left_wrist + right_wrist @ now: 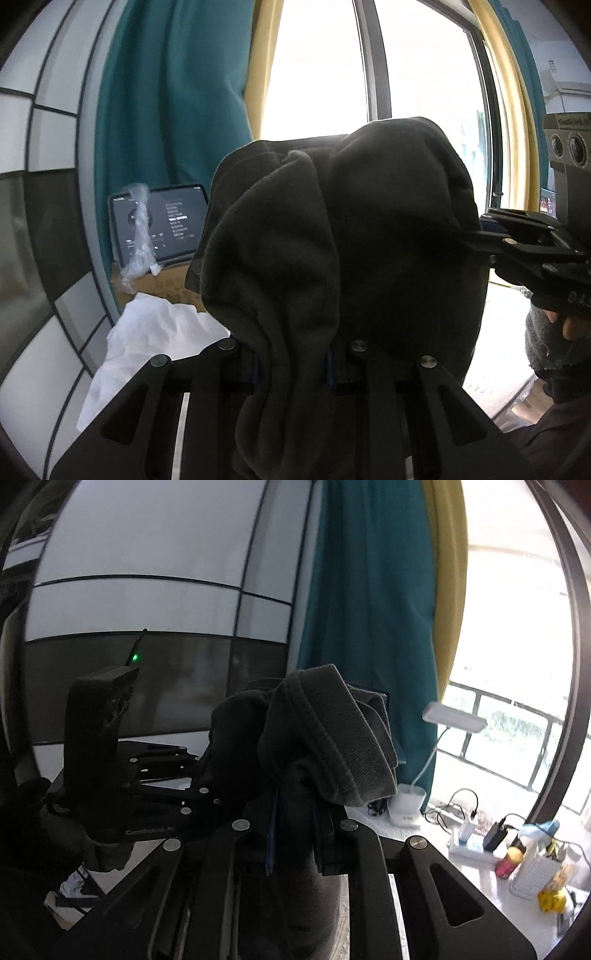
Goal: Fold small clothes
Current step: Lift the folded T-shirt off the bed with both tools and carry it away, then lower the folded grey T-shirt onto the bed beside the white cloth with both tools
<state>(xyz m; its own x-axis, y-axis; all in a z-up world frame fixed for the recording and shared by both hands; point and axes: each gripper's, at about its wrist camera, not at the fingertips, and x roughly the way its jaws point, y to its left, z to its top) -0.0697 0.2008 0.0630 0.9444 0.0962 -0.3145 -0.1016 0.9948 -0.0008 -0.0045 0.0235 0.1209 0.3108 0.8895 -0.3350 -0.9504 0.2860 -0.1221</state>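
A dark grey fleece garment is held up in the air between both grippers. My left gripper is shut on a bunched fold of it, and the cloth hides the fingertips. My right gripper comes in from the right in the left wrist view and pinches the garment's right edge. In the right wrist view my right gripper is shut on the garment, with its ribbed hem folded over the top. The left gripper grips the same cloth from the left there.
A tablet with a lit screen leans on a cardboard box, with white cloth below it. A white desk lamp, a power strip and bottles stand on the sill by the window. A teal curtain hangs behind.
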